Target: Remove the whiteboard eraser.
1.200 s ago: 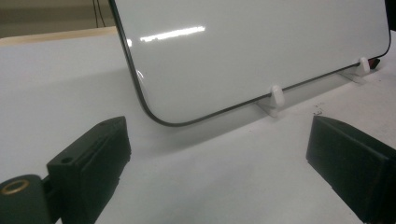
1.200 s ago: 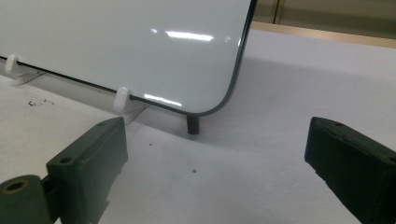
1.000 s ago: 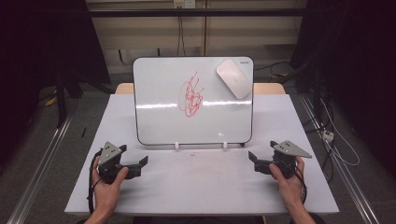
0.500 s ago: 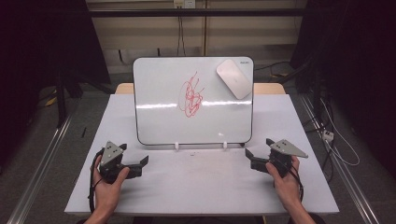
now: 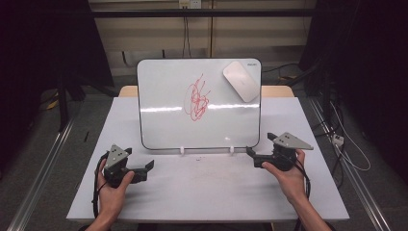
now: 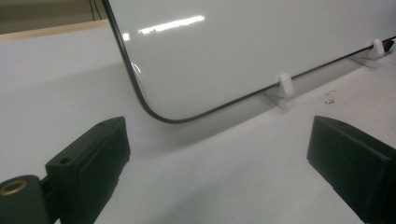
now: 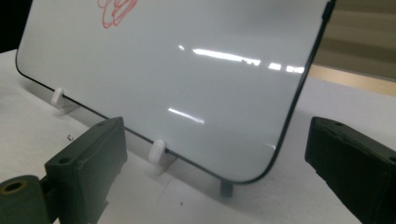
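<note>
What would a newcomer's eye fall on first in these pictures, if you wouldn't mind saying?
First the red scribble in the middle of the whiteboard, which stands propped on small white clips at the back of the white table. Next the white eraser stuck to the board's upper right corner. Then the left gripper and right gripper, each in a hand near a lower corner of the board, jaws open and empty.

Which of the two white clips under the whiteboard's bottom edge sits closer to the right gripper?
The right-hand clip, toward the whiteboard's lower right corner; the other clip sits nearer the middle, farther from the right gripper.
</note>
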Motion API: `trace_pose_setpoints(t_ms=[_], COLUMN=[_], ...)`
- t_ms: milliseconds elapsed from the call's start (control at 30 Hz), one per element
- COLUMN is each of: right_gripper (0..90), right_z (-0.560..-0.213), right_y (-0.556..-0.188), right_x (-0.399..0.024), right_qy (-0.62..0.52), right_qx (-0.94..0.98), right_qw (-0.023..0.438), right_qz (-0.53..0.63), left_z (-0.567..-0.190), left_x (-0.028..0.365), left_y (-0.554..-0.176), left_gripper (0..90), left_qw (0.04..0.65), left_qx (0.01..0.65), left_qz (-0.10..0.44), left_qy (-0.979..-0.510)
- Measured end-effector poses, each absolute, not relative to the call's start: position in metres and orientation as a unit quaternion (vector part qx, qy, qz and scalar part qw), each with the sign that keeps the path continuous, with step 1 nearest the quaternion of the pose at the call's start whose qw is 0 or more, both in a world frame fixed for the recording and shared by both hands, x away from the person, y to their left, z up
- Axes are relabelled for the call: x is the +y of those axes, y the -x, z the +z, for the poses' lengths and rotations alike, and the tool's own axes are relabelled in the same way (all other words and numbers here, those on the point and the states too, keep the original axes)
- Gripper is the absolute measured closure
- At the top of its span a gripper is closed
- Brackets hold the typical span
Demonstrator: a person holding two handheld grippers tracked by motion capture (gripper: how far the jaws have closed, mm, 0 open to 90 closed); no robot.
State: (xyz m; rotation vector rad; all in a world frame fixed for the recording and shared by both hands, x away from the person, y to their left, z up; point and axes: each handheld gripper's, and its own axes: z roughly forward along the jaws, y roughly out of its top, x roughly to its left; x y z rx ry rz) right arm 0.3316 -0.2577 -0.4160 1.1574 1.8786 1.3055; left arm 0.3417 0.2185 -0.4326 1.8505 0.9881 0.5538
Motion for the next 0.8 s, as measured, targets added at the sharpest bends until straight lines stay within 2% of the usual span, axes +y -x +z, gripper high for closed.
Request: trace_pose_setpoints(t_ms=[400, 567, 633, 800], right_gripper=[5.1, 7.4, 10.8, 10.7], right_z=[-0.385, -0.371, -0.366, -0.358], right_y=[-0.361, -0.372, -0.377, -0.385], right_x=[-0.241, -0.236, -0.233, -0.226], right_qy=[-0.408, -0.398, -0.394, -0.386], right_qx=[0.712, 0.710, 0.708, 0.709], right_qw=[0.310, 0.329, 0.342, 0.364], right_qz=[0.480, 0.479, 0.475, 0.464], left_z=[-0.433, -0.433, -0.432, -0.432], left_x=[0.220, 0.221, 0.222, 0.223], left_y=[-0.341, -0.342, -0.341, -0.341], left_gripper=[5.4, 5.4, 5.4, 5.2], left_qw=[0.464, 0.467, 0.468, 0.468], left_qx=[0.402, 0.403, 0.405, 0.408], left_qz=[0.226, 0.226, 0.228, 0.228], left_qy=[-0.757, -0.754, -0.752, -0.750])
